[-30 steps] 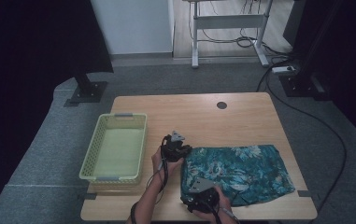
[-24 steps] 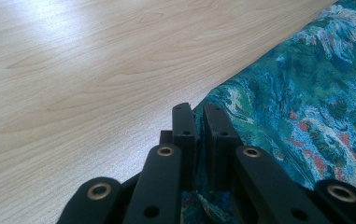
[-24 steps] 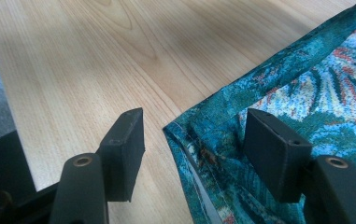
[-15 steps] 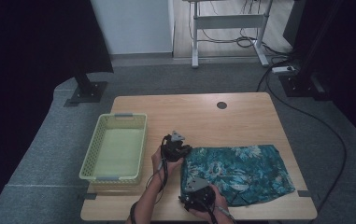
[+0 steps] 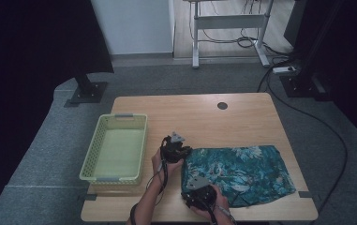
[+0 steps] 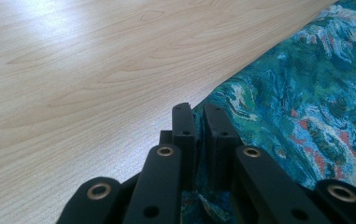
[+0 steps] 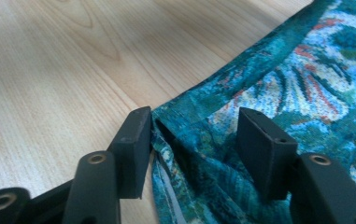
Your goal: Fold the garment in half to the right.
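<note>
Grey carpet floor [image 5: 49, 154], white wall panel [image 5: 134, 26], desk legs [image 5: 227, 33].

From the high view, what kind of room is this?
Probably a lab or recording studio, not a home: a lone wooden table on grey floor, black curtains around it, and a power strip with loose cables behind.

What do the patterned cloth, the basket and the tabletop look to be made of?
Cloth: woven fabric, matte, printed teal; soft folds and visible weave. Basket: likely plastic, pale yellow-green, moulded lattice walls. Tabletop: light wood or wood-look laminate, smooth, grain lines with soft sheen.
</note>
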`<state>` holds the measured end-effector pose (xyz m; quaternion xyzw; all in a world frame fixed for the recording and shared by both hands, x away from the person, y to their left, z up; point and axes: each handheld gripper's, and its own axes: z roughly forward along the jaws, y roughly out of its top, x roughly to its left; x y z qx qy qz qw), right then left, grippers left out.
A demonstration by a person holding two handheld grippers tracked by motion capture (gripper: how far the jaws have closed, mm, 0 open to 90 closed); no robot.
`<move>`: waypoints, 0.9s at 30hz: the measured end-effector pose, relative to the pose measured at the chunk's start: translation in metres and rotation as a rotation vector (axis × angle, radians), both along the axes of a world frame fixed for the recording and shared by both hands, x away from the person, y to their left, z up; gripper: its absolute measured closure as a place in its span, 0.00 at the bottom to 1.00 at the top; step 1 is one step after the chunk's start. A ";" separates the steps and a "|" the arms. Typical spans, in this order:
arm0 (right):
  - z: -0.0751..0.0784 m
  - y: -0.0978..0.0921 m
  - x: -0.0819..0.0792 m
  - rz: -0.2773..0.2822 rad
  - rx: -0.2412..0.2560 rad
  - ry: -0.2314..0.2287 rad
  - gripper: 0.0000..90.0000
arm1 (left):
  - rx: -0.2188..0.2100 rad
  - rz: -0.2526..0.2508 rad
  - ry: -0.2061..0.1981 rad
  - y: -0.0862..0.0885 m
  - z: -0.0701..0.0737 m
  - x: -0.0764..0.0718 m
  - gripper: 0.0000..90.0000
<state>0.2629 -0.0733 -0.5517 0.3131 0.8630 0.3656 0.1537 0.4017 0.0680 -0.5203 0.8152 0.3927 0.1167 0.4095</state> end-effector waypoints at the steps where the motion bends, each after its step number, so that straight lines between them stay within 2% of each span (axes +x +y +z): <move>1: 0.000 -0.001 0.001 -0.003 0.003 0.005 0.53 | 0.000 -0.001 -0.001 0.000 0.000 0.000 0.93; 4: 0.000 -0.002 0.002 -0.013 0.008 0.007 0.58 | -0.001 -0.002 -0.001 -0.001 0.000 0.000 0.94; 10: 0.002 -0.002 0.002 -0.031 -0.019 -0.016 0.85 | -0.005 -0.006 -0.006 -0.002 0.003 -0.001 0.94; 12: 0.002 -0.002 0.002 -0.035 -0.021 -0.017 0.90 | -0.006 -0.010 -0.010 -0.003 0.004 -0.001 0.94; 16: 0.002 -0.004 0.002 -0.045 -0.003 -0.009 0.93 | -0.007 -0.015 -0.013 -0.003 0.007 -0.002 0.94; 27: 0.007 -0.003 -0.001 -0.049 0.029 -0.024 0.94 | -0.013 -0.018 -0.031 -0.003 0.016 -0.004 0.94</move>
